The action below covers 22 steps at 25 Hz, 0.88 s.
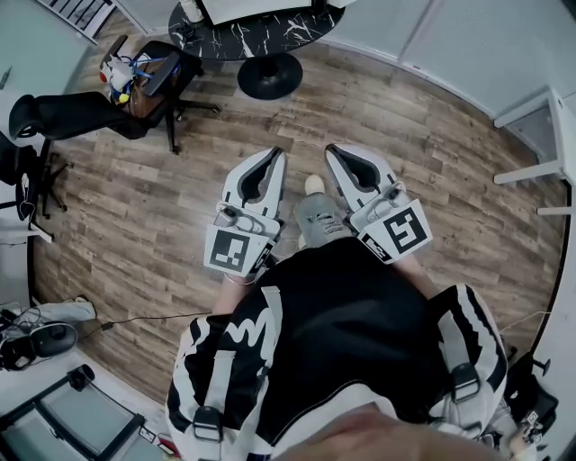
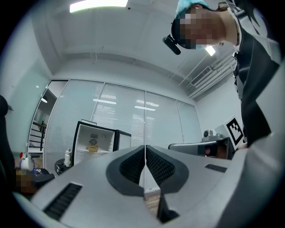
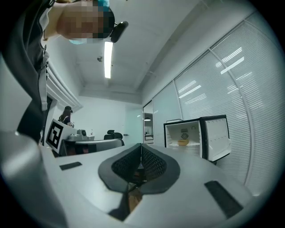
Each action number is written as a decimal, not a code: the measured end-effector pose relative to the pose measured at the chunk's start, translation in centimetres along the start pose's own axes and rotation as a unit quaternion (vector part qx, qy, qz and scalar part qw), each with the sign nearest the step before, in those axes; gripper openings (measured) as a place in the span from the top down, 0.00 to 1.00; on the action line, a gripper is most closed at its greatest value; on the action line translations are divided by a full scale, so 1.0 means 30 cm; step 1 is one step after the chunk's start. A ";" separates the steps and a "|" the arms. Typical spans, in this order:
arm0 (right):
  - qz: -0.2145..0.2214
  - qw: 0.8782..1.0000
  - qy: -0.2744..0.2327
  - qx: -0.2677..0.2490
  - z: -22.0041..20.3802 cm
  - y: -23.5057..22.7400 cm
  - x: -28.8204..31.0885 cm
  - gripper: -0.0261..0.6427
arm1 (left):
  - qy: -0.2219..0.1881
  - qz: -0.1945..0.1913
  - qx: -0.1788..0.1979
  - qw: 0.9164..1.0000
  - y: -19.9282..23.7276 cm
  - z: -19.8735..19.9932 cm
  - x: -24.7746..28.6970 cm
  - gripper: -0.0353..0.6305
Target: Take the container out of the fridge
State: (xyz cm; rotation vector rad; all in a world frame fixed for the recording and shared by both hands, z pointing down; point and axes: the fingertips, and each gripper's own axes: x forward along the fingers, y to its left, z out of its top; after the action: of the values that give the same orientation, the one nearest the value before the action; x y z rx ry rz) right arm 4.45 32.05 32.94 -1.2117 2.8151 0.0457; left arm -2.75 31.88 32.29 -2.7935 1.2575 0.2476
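A small black fridge [image 2: 95, 143] stands with its door open across the room. On its white shelf sits a yellow container [image 2: 92, 148]. In the right gripper view the fridge [image 3: 196, 133] and the container [image 3: 182, 142] show right of the jaws, far off. My left gripper [image 1: 274, 155] and right gripper [image 1: 331, 149] are held side by side in front of the person's body, over the wooden floor. Both are shut with nothing between the jaws, the left [image 2: 145, 149] and the right [image 3: 141, 147] alike.
A round black marble table [image 1: 256, 22] stands ahead. A black office chair [image 1: 99, 108] with clutter on it is to the left. A white shelf unit [image 1: 540, 135] is at the right. A bottle [image 2: 68, 156] stands on a small table left of the fridge.
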 end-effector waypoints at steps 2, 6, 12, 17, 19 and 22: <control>0.003 1.000 -0.002 0.003 0.004 -0.003 0.015 0.94 | 0.000 0.005 -0.001 1.000 0.016 0.008 0.002 0.92; 0.004 1.000 -0.004 0.008 0.002 -0.016 0.044 0.94 | 0.000 0.018 0.001 1.000 0.051 0.012 0.006 0.92; 0.017 1.000 -0.006 0.011 -0.009 -0.054 0.116 0.94 | -0.001 0.032 0.000 0.999 0.113 0.003 0.042 0.92; 0.029 0.999 -0.010 0.016 -0.012 -0.091 0.168 0.94 | -0.001 0.040 0.005 0.999 0.157 -0.002 0.080 0.92; 0.027 1.000 -0.009 0.014 -0.015 -0.117 0.194 0.94 | 0.000 0.042 0.008 0.999 0.178 -0.005 0.101 0.92; 0.022 1.000 -0.006 0.011 -0.019 -0.159 0.235 0.94 | 0.002 0.045 0.011 0.999 0.212 -0.011 0.136 0.92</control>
State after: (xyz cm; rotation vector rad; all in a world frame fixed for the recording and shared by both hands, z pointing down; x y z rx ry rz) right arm 3.03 23.64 32.95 -1.1410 2.8239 0.0244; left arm -4.81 24.62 31.94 -2.7253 1.3791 0.2310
